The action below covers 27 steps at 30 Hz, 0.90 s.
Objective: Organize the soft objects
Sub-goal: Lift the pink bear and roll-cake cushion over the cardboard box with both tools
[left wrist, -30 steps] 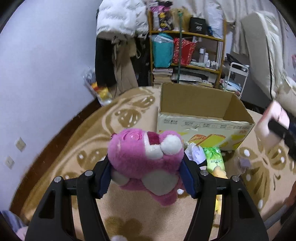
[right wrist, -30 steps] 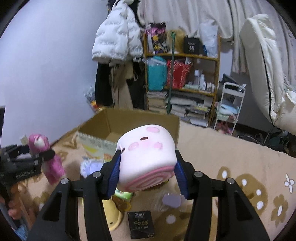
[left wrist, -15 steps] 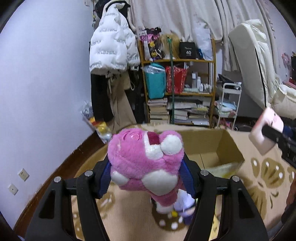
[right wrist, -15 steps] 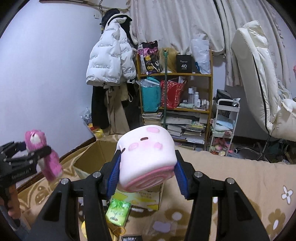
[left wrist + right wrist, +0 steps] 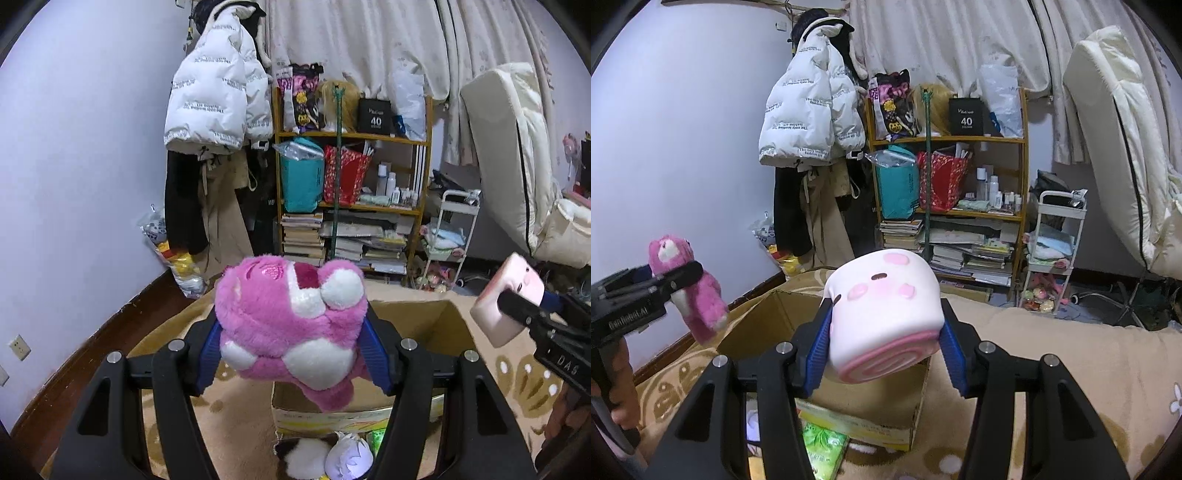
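My left gripper [image 5: 291, 350] is shut on a pink plush bear [image 5: 291, 317] and holds it in the air above the near side of an open cardboard box [image 5: 417, 317]. My right gripper [image 5: 884, 350] is shut on a pink-and-white roll-cake plush [image 5: 886, 314], also raised over the box [image 5: 768, 317]. The bear [image 5: 687, 280] shows at the left of the right wrist view. The roll plush [image 5: 509, 295] shows at the right of the left wrist view.
A beige patterned rug [image 5: 1052, 350] covers the floor. A green packet [image 5: 823, 450] and small plush toys [image 5: 332, 454] lie in front of the box. A cluttered wooden shelf [image 5: 354, 199], a white cart [image 5: 1052, 251], hanging coats [image 5: 218, 110] and an upright mattress [image 5: 517, 155] stand behind.
Both grippers have risen with their plush toys still held. The views have tilted up from the rug toward the shelf, and the box now sits lower in both.
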{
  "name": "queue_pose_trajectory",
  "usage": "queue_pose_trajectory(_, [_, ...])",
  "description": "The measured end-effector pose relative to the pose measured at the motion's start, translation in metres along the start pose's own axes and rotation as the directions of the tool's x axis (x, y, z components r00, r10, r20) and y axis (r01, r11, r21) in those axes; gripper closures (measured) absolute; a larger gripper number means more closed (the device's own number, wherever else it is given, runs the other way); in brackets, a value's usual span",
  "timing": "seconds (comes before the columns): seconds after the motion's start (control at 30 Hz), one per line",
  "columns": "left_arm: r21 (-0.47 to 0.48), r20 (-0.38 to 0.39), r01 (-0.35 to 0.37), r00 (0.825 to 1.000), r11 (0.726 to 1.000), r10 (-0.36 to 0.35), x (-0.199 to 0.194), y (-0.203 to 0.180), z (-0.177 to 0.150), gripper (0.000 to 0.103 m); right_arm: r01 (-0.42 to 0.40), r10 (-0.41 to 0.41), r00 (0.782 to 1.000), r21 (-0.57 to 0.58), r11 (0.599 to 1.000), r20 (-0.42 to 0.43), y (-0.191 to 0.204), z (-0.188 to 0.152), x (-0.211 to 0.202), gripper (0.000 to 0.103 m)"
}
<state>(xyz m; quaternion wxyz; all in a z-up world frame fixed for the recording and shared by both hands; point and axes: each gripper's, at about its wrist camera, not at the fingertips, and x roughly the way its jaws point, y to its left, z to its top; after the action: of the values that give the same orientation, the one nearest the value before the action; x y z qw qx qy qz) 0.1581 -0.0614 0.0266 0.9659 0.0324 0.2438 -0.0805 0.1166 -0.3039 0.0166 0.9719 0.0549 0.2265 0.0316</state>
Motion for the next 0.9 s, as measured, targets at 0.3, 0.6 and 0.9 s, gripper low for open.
queue_pose_trajectory(0.3, [0.033,-0.075,0.006,0.997,0.999,-0.004,0.041,-0.013,-0.024,0.038,-0.033,0.034,0.998,0.021,0.999,-0.044,-0.003,-0.011,0.032,0.043])
queue_pose_trajectory(0.6, [0.058,-0.110,0.058,0.993,0.997,-0.051,0.053,-0.024,-0.035,0.038,-0.060,0.061,0.990,0.008,0.998,-0.127,0.002,-0.033,0.054,0.040])
queue_pose_trajectory(0.9, [0.063,-0.168,0.080,0.983,0.995,-0.069,0.063,-0.031,-0.046,0.037,-0.064,0.064,0.983,0.002,0.998,-0.170,0.005,-0.041,0.060,0.037])
